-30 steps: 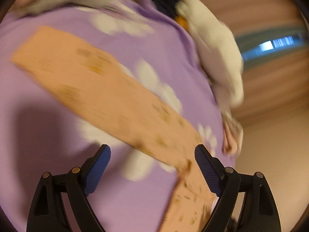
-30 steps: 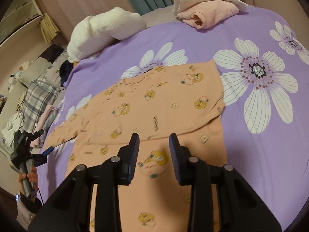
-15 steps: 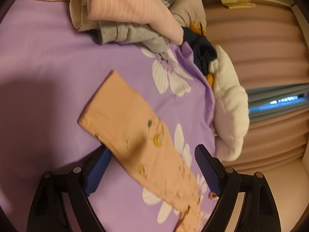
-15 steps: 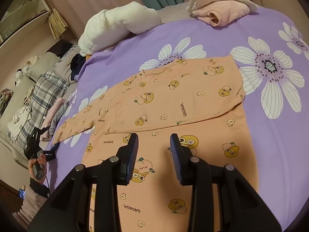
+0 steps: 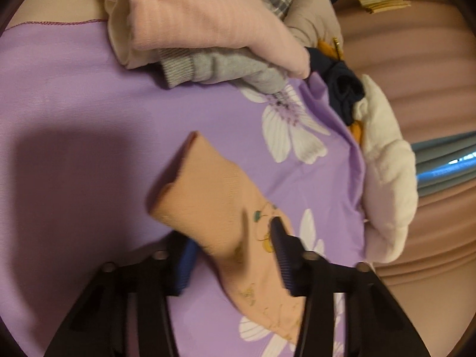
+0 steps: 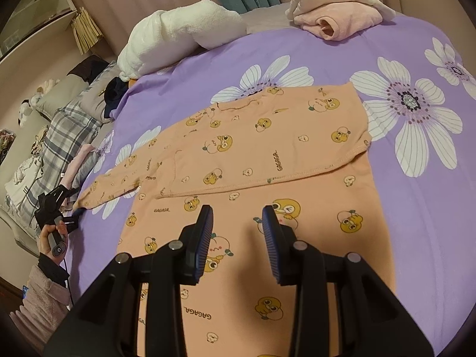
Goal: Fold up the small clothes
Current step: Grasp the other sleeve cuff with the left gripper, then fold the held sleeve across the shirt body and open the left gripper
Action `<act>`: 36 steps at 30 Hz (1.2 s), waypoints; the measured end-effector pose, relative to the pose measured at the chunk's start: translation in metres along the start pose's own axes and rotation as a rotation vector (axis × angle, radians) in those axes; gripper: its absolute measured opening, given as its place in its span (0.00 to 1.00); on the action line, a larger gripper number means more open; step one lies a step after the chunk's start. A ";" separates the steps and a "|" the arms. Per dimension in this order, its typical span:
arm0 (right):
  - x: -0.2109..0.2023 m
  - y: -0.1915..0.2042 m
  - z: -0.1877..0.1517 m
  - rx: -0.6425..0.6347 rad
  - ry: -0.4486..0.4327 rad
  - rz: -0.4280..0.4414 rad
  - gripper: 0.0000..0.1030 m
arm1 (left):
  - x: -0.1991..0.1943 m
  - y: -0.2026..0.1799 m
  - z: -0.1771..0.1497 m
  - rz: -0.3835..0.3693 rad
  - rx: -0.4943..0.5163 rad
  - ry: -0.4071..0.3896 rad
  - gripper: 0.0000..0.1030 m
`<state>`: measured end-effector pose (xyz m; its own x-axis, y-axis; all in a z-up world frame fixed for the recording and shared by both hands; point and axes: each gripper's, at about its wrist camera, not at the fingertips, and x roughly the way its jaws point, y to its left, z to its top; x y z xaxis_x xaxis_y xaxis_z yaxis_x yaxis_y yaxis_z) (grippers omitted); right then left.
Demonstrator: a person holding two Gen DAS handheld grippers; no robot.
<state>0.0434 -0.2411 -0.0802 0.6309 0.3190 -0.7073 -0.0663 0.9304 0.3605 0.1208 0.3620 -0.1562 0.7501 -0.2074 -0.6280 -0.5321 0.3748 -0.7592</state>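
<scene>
A: Where's our stuff, biggest first?
B: Purple bedsheet (image 6: 416,208), then peach onesie (image 6: 267,154) center frame. Sleeve (image 5: 214,208) w/ left gripper (image 5: 235,255), fingers either side, grip unclear. Right gripper (image 6: 238,238) spread apart, holding nothing.

Black tool (image 6: 238,238), blue ribbed pads (image 6: 205,238), silver screws.

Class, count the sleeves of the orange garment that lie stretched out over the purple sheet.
1: the sleeve by the left gripper. The other may be folded under the orange garment.
</scene>
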 end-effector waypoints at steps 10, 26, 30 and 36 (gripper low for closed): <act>-0.009 0.002 -0.006 0.002 -0.019 0.027 0.34 | -0.028 -0.028 -0.001 0.007 0.098 -0.007 0.09; -0.034 -0.012 -0.017 0.022 -0.073 0.065 0.34 | -0.041 -0.172 -0.077 -0.044 0.507 0.016 0.09; -0.042 -0.025 -0.022 0.049 -0.090 0.066 0.34 | -0.031 -0.209 -0.117 -0.058 0.629 0.054 0.09; -0.050 -0.045 -0.027 0.094 -0.111 0.068 0.34 | -0.011 -0.253 -0.184 -0.085 0.788 0.141 0.09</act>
<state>-0.0066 -0.2940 -0.0776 0.7090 0.3536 -0.6101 -0.0421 0.8848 0.4640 0.1751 0.1029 0.0114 0.6907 -0.3567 -0.6291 -0.0020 0.8689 -0.4949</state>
